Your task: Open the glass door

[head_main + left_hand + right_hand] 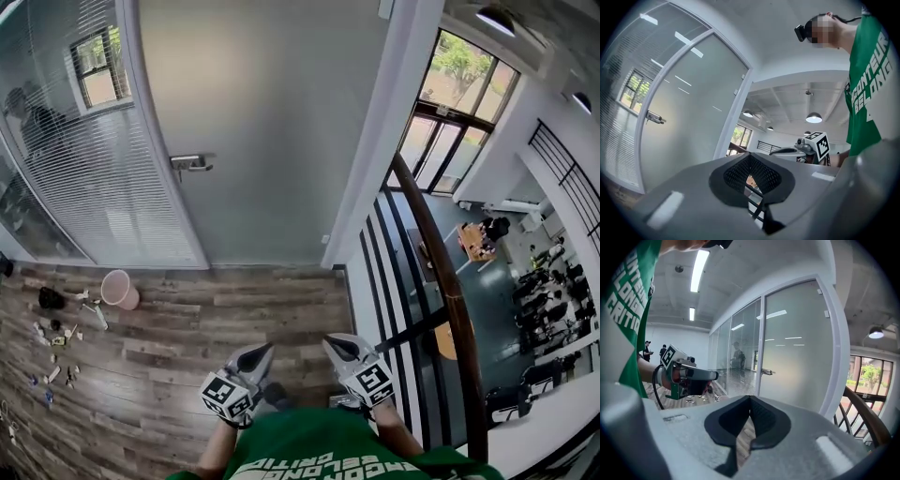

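Well ahead of both grippers, the frosted glass door (272, 131) stands shut in its white frame. Its lever handle (190, 164) lies forward and to the left of the left gripper (253, 356). That gripper and the right gripper (337, 347) are held low by the person's body, each with its jaws brought together on nothing. A stair railing (441, 272) runs just right of the right gripper. Nothing of the task looks done: reaching the handle, pressing it and swinging the door are all left.
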Available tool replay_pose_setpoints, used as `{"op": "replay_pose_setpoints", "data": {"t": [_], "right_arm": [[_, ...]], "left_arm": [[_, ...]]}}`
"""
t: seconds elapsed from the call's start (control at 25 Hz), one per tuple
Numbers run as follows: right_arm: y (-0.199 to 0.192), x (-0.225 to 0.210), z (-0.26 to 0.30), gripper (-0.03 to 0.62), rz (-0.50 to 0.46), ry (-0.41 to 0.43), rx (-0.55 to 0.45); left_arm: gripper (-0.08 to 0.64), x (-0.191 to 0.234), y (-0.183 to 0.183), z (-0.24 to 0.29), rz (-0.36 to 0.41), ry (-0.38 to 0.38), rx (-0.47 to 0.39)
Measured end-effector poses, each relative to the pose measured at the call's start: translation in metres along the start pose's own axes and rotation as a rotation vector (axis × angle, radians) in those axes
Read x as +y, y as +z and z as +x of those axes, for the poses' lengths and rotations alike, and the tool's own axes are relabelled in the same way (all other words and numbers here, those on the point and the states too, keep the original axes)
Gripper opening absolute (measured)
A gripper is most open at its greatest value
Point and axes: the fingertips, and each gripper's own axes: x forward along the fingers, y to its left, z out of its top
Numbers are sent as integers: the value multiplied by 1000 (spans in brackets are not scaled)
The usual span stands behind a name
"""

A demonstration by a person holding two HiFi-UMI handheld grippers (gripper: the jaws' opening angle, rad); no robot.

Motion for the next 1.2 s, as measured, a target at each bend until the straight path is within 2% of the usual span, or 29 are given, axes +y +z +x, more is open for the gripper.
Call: {"op": "replay_pose_setpoints", "data": {"t": [0.28,0.64,0.92,1.2], "right_arm": [[18,-25,58,-6,22,10,-3],[28,-63,143,-6,-14,93,6],[53,-134,231,-6,-12,164,-15],[84,-194,311,-6,-69,225,-31]], "left_arm": [[17,61,19,8,-8,25,-13],[17,139,26,25,-21,121,-16],[17,226,60,78,-1,202,-15],[17,302,101,128,30,253,-34]]}}
